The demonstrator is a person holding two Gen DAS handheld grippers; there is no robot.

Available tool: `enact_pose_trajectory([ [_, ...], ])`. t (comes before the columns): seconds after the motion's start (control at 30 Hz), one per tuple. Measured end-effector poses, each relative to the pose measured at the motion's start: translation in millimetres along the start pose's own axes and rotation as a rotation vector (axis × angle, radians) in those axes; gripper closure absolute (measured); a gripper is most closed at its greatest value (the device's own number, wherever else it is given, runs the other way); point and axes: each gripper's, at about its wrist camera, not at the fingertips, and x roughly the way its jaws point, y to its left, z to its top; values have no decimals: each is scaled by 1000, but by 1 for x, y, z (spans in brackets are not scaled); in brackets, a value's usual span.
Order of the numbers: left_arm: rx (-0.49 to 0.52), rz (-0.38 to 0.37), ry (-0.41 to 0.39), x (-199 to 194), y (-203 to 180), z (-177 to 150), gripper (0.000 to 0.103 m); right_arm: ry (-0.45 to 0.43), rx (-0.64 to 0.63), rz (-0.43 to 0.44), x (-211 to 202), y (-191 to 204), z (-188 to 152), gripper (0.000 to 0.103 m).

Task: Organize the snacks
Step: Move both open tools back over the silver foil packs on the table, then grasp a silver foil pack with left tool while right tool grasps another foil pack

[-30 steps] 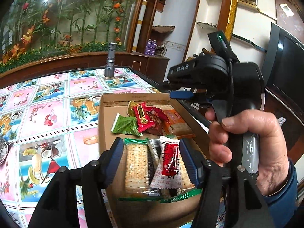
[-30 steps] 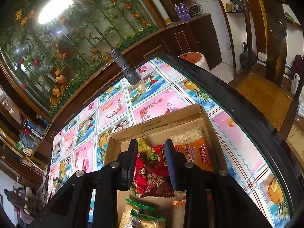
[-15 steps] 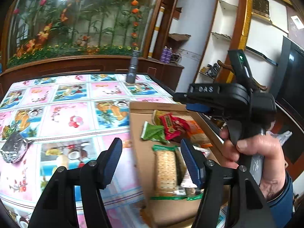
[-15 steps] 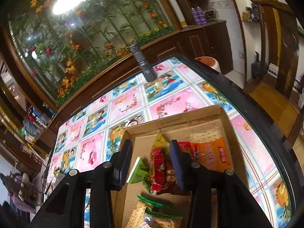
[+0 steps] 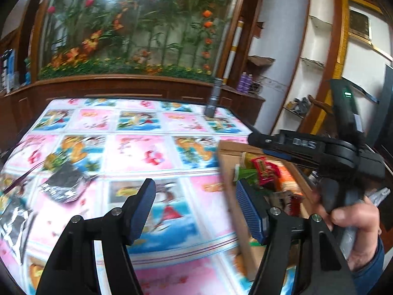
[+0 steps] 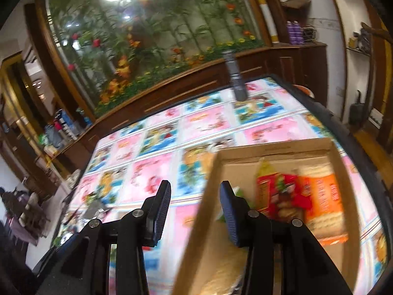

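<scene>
Both grippers, left gripper (image 5: pixel 195 202) and right gripper (image 6: pixel 194 209), wide and empty; cardboard box (image 6: pixel 277 148) lengthwise away from them.

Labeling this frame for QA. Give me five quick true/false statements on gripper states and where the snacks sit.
1. The left gripper is open and empty. True.
2. The right gripper is clamped on a red snack packet. False: it is open, holding nothing.
3. The cardboard box holds an orange packet and a red packet. True.
4. The dark foil packets lie inside the box. False: they lie on the tablecloth, away from the box.
5. The flashlight lies flat in the box. False: it stands upright near the table's far edge.
</scene>
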Motion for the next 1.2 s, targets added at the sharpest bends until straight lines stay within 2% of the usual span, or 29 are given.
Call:
enact_pose_trajectory([
  [0.17, -83, 51, 18, -24, 38, -7, 36, 3, -41, 23, 0, 40, -20, 57],
  [0.3, -134, 110, 35, -48, 73, -12, 36, 72, -72, 88, 21, 84, -42, 56],
  [0.4, -155, 173, 22, -72, 112, -12, 28, 143, -93, 164, 39, 111, -61, 56],
  [0.47, -187, 221, 27, -85, 147, -11, 21, 174, -138, 200, 48, 121, -73, 56],
  [0.57, -237, 234, 92, -82, 191, -12, 21, 181, -187, 183, 55, 123, -83, 56],
  [0.67, -257, 294, 159, -67, 213, -13, 21, 186, -181, 180, 58, 115, -82, 56],
  [0.77, -254, 348, 185, -56, 221, -16, 21, 194, -174, 173, 59, 112, -83, 56],
  [0.97, -216, 358, 243, -40, 221, -26, 21, 207, -173, 195, 55, 112, -82, 55],
  [1.1, -167, 333, 268, -32, 206, -30, 21, 209, -176, 196, 55, 113, -83, 54],
  [1.2, -116, 343, 283, -24, 191, -34, 21, 210, -184, 195, 55, 114, -84, 54],
])
